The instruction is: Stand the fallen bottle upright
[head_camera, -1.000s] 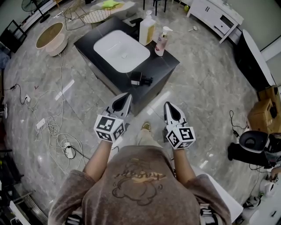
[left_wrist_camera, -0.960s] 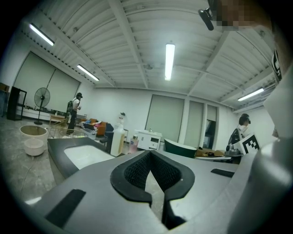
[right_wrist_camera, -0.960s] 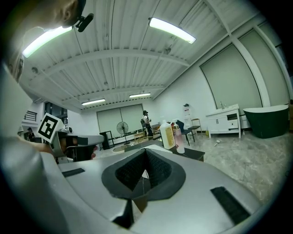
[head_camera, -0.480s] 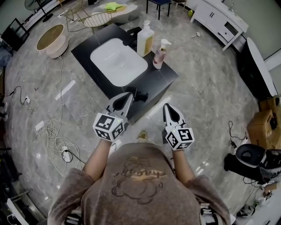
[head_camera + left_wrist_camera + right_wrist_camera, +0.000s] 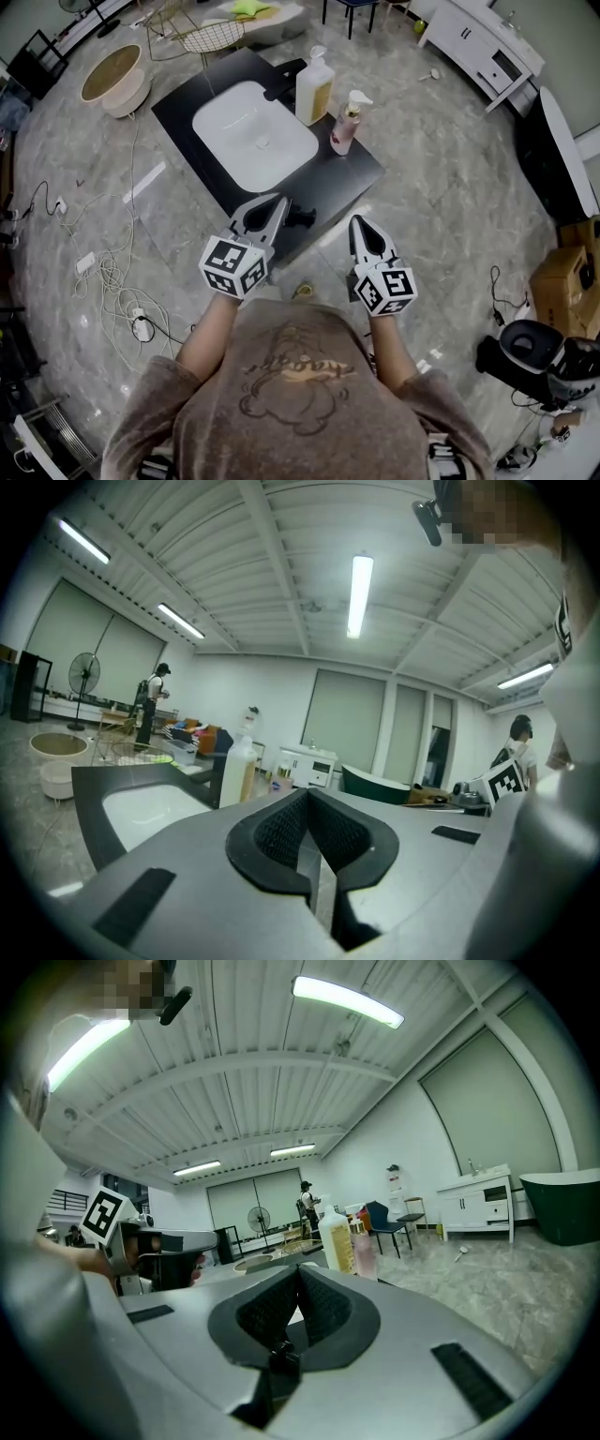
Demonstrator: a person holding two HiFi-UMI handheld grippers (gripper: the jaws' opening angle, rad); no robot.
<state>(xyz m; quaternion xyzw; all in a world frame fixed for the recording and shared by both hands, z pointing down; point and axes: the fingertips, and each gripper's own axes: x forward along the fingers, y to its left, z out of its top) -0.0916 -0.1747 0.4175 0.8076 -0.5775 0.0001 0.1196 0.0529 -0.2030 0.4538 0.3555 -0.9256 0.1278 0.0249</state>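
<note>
Both the left gripper (image 5: pixel 277 201) and right gripper (image 5: pixel 357 222) jaws are shut, empty; the small black fallen bottle (image 5: pixel 302 218) is seen crosswise, nearest the left.

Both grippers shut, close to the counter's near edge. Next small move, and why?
Probably open the left gripper. It is shut and empty, and what looks like the fallen bottle, small and dark, lies on the counter close by its tip in the head view. The right gripper is also shut, and sits farther off.
</note>
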